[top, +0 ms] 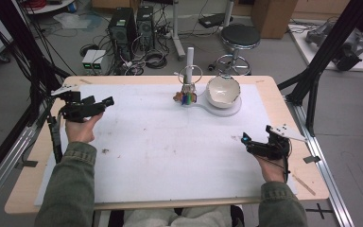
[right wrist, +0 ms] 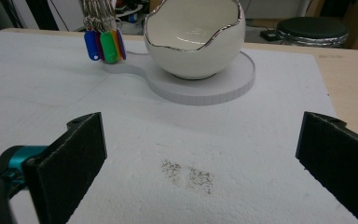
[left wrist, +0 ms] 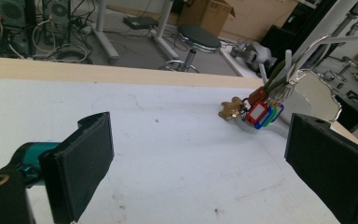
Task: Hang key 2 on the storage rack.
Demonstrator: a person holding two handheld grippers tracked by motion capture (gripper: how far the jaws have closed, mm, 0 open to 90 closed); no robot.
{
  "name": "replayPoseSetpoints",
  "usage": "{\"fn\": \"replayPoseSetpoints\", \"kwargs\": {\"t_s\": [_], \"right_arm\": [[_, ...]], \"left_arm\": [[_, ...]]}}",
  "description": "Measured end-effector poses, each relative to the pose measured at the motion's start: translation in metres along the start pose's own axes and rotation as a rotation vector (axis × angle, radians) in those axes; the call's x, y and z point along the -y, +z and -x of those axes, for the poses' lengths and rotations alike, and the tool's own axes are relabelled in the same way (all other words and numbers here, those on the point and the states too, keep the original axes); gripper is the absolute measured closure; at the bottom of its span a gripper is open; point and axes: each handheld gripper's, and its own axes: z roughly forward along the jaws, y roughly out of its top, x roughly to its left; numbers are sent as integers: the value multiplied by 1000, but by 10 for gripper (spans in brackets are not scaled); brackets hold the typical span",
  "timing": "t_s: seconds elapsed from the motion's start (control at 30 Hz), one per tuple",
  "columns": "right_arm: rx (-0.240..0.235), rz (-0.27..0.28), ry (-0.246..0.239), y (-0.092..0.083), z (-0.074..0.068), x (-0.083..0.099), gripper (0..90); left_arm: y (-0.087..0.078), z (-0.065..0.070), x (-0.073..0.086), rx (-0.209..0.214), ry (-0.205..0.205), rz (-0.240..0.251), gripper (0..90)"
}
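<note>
A white eggshell-shaped bowl [top: 223, 91] [right wrist: 195, 35] [left wrist: 313, 95] with a silver jagged rim sits on a white round base [top: 230, 110] [right wrist: 235, 77] at the back of the table. Beside it, on a stand with a white post [top: 190, 56], hangs a bunch of coloured key tags [top: 186, 98] [right wrist: 103, 44] [left wrist: 260, 114]. My left gripper [top: 105, 102] [left wrist: 196, 163] is held above the table's left side, open, nothing between its jaws. My right gripper [top: 244, 139] [right wrist: 200, 158] rests low at the right, open and empty, facing the bowl.
A white mat [top: 160, 142] covers the wooden table [top: 269, 81] and has dark smudges [right wrist: 189, 175]. Behind the table stand a black stool [top: 239, 37], computer towers [top: 123, 23] and cables on the floor. Black frame struts [top: 321, 56] rise at both sides.
</note>
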Motion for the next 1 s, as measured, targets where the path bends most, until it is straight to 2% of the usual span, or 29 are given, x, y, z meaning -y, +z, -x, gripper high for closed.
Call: {"fn": "replayPoseSetpoints", "kwargs": {"t_s": [0.47, 0.57, 0.67, 0.8, 0.9, 1.0], "right_arm": [[1, -3, 2, 0, 0, 0, 7], [2, -1, -1, 0, 0, 0, 7], [1, -1, 0, 0, 0, 0, 7], [3, -2, -1, 0, 0, 0, 7], [3, -3, -3, 0, 0, 0, 7], [2, -1, -4, 0, -1, 0, 7]], "left_arm": [[-18, -14, 22, -52, -22, -9, 84], [-22, -15, 27, -64, -7, -5, 83], [-26, -19, 35, -48, -8, 8, 82], [-32, -25, 47, -81, 11, 10, 71], [-36, -28, 53, -97, 10, 8, 71], [-42, -27, 56, -125, 55, 27, 71]]}}
